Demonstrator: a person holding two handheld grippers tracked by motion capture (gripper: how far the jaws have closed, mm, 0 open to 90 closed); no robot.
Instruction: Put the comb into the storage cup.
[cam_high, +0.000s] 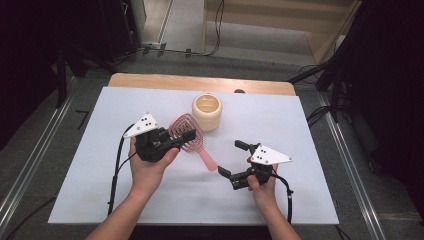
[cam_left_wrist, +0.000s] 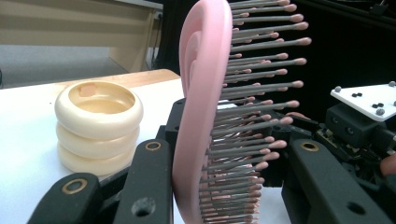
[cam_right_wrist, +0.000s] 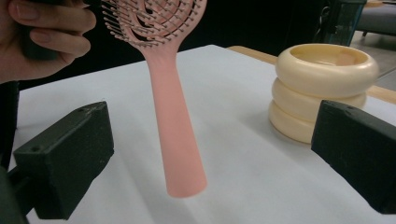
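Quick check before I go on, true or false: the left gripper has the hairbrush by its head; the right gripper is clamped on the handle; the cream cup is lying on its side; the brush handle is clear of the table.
1. The left gripper holds the pink hairbrush by its head: true, its jaws press on the head from both sides.
2. The right gripper is clamped on the handle: false, its jaws stand wide open, apart from the handle.
3. The cream cup lies on its side: false, it stands upright on the table.
4. The handle is clear of the table: true, by the right gripper view its tip hangs free.
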